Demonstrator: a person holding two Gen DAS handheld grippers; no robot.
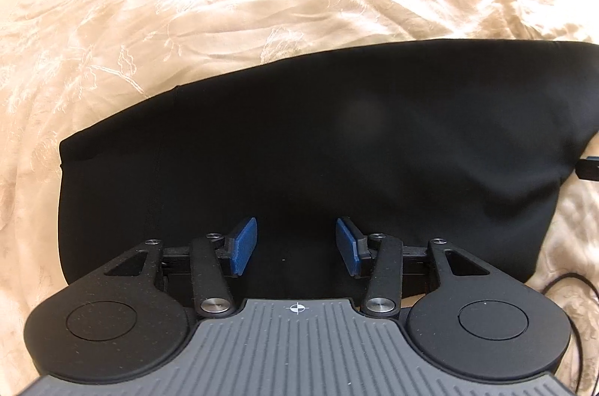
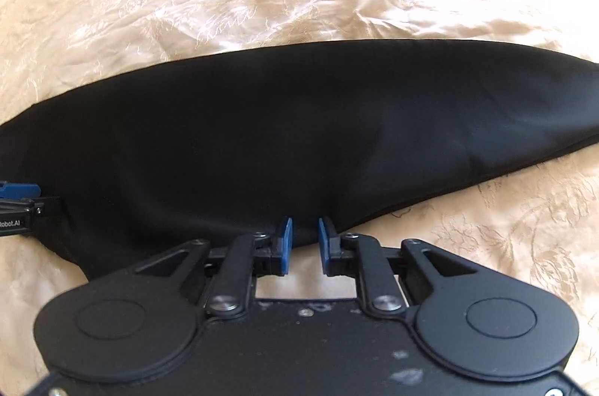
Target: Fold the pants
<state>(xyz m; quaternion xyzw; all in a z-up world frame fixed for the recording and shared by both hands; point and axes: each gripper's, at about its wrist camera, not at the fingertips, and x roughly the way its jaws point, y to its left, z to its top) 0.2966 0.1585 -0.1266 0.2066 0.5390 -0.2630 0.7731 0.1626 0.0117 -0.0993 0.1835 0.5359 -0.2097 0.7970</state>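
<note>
While the black pants (image 1: 318,141) lie flat across the cream bedspread (image 1: 224,2), folded lengthwise by the look of it, with one end to the left and the length running off to the right, I judge the main risk is a poor grab; the cloth is smooth and probably layered, so a shallow pinch could take only the top layer and leave the under one behind, skewing the next fold. Dragging rather than lifting could also rumple the slippery bedspread beneath and pull the pants out of line; and if my two hands carry their ends unevenly, the edges will not meet.

On the left gripper (image 1: 297,246) the jaws stand apart, roughly half open, hanging over the near part of the pants with dark cloth showing between the blue pads (image 1: 245,244); nothing is pinched, and I cannot tell whether the tips touch the fabric. On the right gripper (image 2: 304,242) the jaws are narrow but not closed, a clear slit between the pads (image 2: 286,242); they sit at the near edge of the pants where cloth meets bedspread, gripping nothing that I can see.
</note>
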